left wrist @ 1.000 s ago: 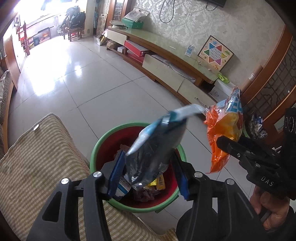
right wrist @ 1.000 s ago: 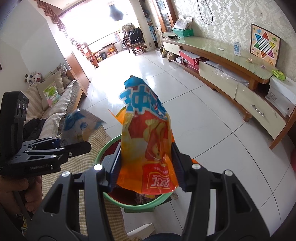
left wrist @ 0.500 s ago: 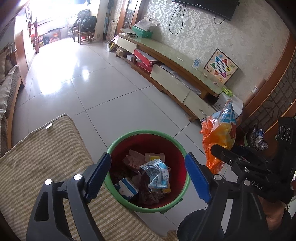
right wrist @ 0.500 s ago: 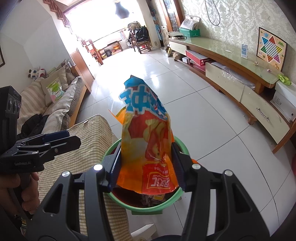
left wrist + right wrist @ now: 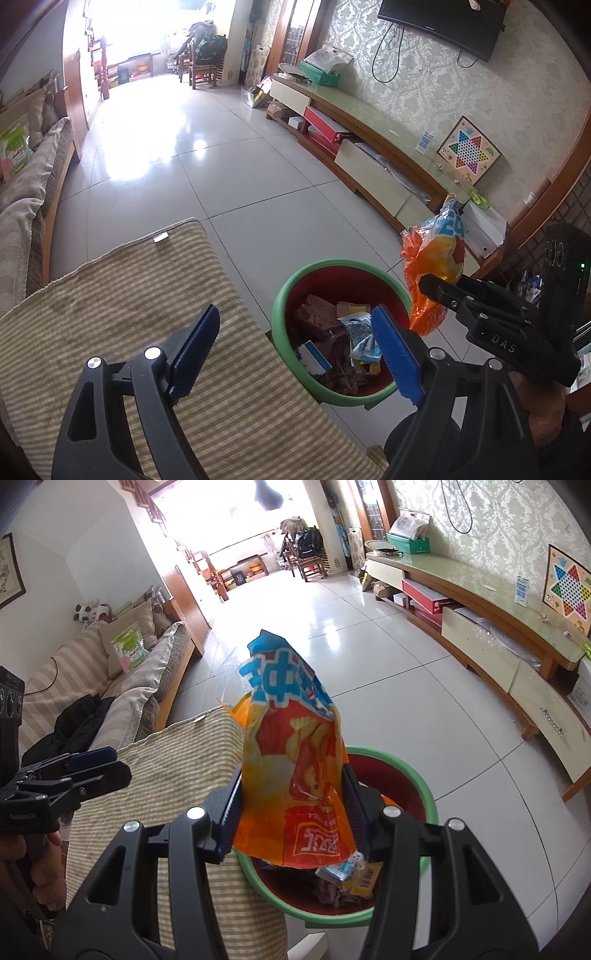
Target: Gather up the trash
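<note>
A red bin with a green rim stands on the floor beside a striped cushion; it holds several wrappers, among them a blue and silver snack bag. My left gripper is open and empty, over the cushion's edge and the bin's left side. My right gripper is shut on an orange and blue snack bag and holds it upright just above the bin. That bag also shows in the left wrist view, at the bin's right rim.
A long low TV cabinet runs along the right wall with a checkers board on it. A sofa lines the left wall. White tiled floor stretches ahead to chairs at the far end.
My left gripper opened and let the blue and silver bag fall into the bin, then moved left and up over the cushion. My right gripper still holds the orange bag above the bin.
</note>
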`<act>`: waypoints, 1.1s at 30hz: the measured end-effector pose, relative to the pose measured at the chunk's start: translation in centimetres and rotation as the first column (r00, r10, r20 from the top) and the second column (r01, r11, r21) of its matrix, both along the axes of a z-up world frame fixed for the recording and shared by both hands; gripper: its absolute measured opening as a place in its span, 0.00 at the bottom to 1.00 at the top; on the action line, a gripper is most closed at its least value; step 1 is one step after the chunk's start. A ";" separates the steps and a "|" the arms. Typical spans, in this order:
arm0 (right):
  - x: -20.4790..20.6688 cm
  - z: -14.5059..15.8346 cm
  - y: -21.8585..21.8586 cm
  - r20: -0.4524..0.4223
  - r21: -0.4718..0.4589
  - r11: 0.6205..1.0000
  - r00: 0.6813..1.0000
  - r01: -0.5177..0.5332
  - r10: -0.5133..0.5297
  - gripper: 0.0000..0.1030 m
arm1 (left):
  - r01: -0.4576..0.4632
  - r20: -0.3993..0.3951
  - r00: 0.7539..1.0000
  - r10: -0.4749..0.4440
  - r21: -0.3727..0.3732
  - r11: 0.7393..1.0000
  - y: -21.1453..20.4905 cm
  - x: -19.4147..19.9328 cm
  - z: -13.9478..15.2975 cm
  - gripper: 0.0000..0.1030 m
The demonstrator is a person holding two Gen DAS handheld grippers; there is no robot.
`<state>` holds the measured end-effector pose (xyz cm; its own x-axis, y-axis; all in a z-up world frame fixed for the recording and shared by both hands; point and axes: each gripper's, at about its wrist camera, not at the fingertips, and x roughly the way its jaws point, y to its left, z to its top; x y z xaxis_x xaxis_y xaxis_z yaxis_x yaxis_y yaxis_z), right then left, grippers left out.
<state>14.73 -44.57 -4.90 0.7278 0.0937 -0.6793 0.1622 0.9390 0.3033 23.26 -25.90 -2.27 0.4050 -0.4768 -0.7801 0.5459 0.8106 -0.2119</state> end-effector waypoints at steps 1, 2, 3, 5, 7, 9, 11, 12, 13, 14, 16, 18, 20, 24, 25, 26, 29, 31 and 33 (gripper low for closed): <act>0.2 0.0 0.2 0.001 0.000 1.000 1.000 -0.004 0.004 0.47 | -0.007 0.001 1.000 0.007 0.000 1.000 0.4 0.0 0.0 0.78; 0.4 0.0 0.3 0.000 0.000 1.000 1.000 -0.008 0.008 0.47 | -0.014 0.003 1.000 0.014 0.002 1.000 0.8 0.1 0.0 0.79; 0.6 0.0 0.4 0.000 -0.002 1.000 1.000 -0.011 0.011 0.47 | -0.021 0.005 1.000 0.021 0.004 1.000 1.1 0.2 0.0 0.80; 0.9 0.1 0.7 -0.003 -0.011 1.000 1.000 -0.016 0.016 0.48 | -0.035 0.005 0.999 0.035 -0.003 0.999 1.8 0.4 0.0 0.82; 1.0 0.1 0.9 -0.007 -0.015 1.000 1.000 -0.018 0.018 0.48 | -0.044 0.002 0.999 0.044 -0.008 0.999 2.2 0.4 -0.1 0.82; 1.1 0.1 1.0 -0.009 -0.022 1.000 1.000 -0.018 0.018 0.48 | -0.050 -0.003 0.999 0.050 -0.016 0.999 2.5 0.5 -0.1 0.82; 1.1 0.2 1.1 -0.011 -0.027 1.000 1.000 -0.015 0.015 0.48 | -0.050 -0.002 0.999 0.050 -0.016 0.999 2.6 0.4 -0.2 0.82; 1.2 0.2 1.1 -0.011 -0.030 0.999 1.000 -0.013 0.013 0.48 | -0.049 0.003 0.999 0.049 -0.011 0.999 2.5 0.3 -0.2 0.82; 1.2 0.2 1.1 -0.012 -0.032 0.999 1.000 -0.013 0.012 0.48 | -0.047 0.009 0.999 0.047 -0.006 0.999 2.5 0.1 -0.2 0.82; 1.2 0.2 1.4 -0.013 -0.034 0.999 1.000 -0.013 0.013 0.48 | -0.044 0.011 0.999 0.044 -0.005 0.999 2.5 0.0 -0.1 0.82; 1.4 0.2 1.6 -0.018 -0.042 0.999 1.000 -0.011 0.010 0.53 | -0.043 0.005 0.999 0.043 -0.012 0.999 2.6 -0.1 -0.1 0.82; 1.6 0.1 1.8 -0.030 -0.053 0.999 1.000 -0.009 0.008 0.64 | -0.049 0.006 0.999 0.049 -0.015 0.999 2.9 -0.2 -0.2 0.82; 1.5 0.2 1.9 -0.026 -0.072 0.997 1.000 -0.001 -0.001 0.72 | -0.054 0.007 0.999 0.054 -0.018 0.998 3.1 -0.2 -0.1 0.82; 1.4 0.6 1.9 -0.021 -0.090 0.996 1.000 0.017 -0.019 0.93 | -0.059 0.009 0.998 0.059 -0.022 0.998 3.3 -0.2 0.2 0.82; 1.3 0.6 1.9 -0.019 -0.093 0.995 1.000 0.020 -0.022 0.95 | -0.060 0.009 0.998 0.060 -0.023 0.998 3.3 -0.2 0.3 0.82; 1.3 0.8 1.9 -0.019 -0.096 0.995 0.999 0.024 -0.026 0.95 | -0.061 0.011 0.998 0.061 -0.023 0.998 3.4 -0.3 0.4 0.83; 1.1 1.0 1.7 -0.025 -0.097 0.995 0.999 0.036 -0.038 0.95 | -0.069 0.024 0.997 0.070 -0.024 0.997 3.7 -0.6 0.7 0.90; 0.9 1.4 1.7 -0.024 -0.095 0.995 0.999 0.042 -0.044 0.95 | -0.074 0.030 0.997 0.074 -0.025 0.997 4.1 -0.8 0.9 0.90; 0.6 1.8 2.0 -0.018 -0.096 0.995 0.999 0.040 -0.042 0.95 | -0.083 0.032 0.996 0.084 -0.030 0.996 4.8 -1.0 1.1 0.91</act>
